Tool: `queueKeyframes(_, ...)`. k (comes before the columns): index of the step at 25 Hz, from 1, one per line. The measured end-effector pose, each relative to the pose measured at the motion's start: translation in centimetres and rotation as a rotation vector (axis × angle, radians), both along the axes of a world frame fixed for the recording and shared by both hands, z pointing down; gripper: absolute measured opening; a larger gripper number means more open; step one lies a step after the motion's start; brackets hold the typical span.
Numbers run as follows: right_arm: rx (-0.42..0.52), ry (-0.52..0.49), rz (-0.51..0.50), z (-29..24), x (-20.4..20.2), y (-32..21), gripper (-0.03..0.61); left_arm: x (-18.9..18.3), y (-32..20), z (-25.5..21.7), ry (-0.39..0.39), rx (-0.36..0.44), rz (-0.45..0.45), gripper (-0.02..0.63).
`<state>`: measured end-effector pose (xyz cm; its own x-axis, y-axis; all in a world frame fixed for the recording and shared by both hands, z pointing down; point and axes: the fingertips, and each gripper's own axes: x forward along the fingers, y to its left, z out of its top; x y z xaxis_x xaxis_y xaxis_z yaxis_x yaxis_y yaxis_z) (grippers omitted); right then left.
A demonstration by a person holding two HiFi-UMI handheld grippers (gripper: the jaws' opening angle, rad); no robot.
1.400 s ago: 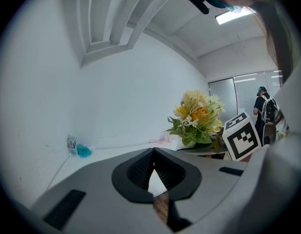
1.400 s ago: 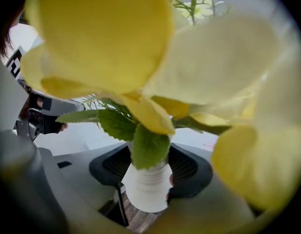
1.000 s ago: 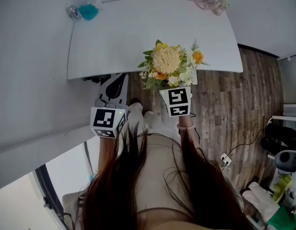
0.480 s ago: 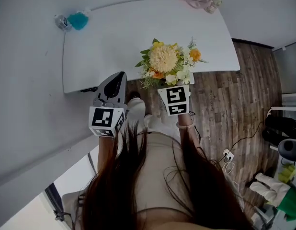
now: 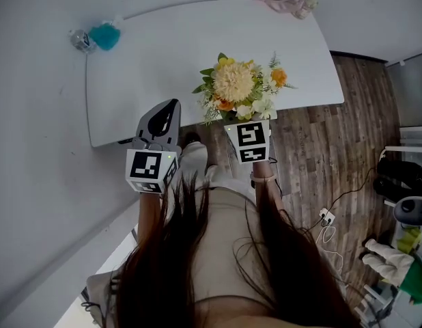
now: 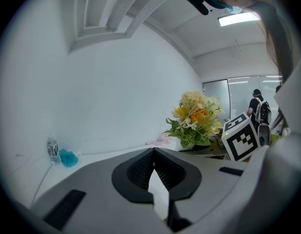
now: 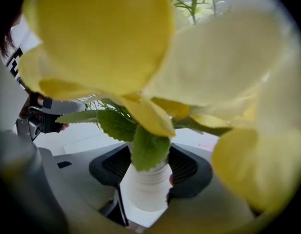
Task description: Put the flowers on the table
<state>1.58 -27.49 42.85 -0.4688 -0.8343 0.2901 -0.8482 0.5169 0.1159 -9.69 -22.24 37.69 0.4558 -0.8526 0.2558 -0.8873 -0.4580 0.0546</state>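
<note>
A bunch of yellow, orange and white flowers (image 5: 240, 87) in a white ribbed vase (image 7: 146, 184) is held upright over the near edge of the white table (image 5: 163, 53). My right gripper (image 5: 238, 119) is shut on the vase, with leaves and petals filling most of the right gripper view; its jaws press the vase from both sides (image 7: 148, 172). My left gripper (image 5: 168, 109) is shut with nothing in it, left of the flowers, its tip over the table's near edge. In the left gripper view the flowers (image 6: 195, 118) stand to the right of the shut left gripper (image 6: 153, 152).
A small bottle (image 5: 81, 39) and a teal object (image 5: 104, 36) sit at the table's far left corner, and a pink cloth (image 5: 283, 3) lies at the far right corner. Wooden floor (image 5: 334, 156) with cables (image 5: 325, 217) and gear lies to the right. A white wall runs along the left.
The left gripper has come forward a little, its tip now over the table's edge. The flowers stay in the right gripper at nearly the same place.
</note>
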Motion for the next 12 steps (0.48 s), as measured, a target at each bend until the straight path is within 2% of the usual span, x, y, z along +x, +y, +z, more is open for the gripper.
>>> queueKeyframes(12,-0.04,0.005,0.023,1.8,-2.6,-3.6,0.255,-2.7,-4.1,1.5,0.014,-0.035,0.02,0.003)
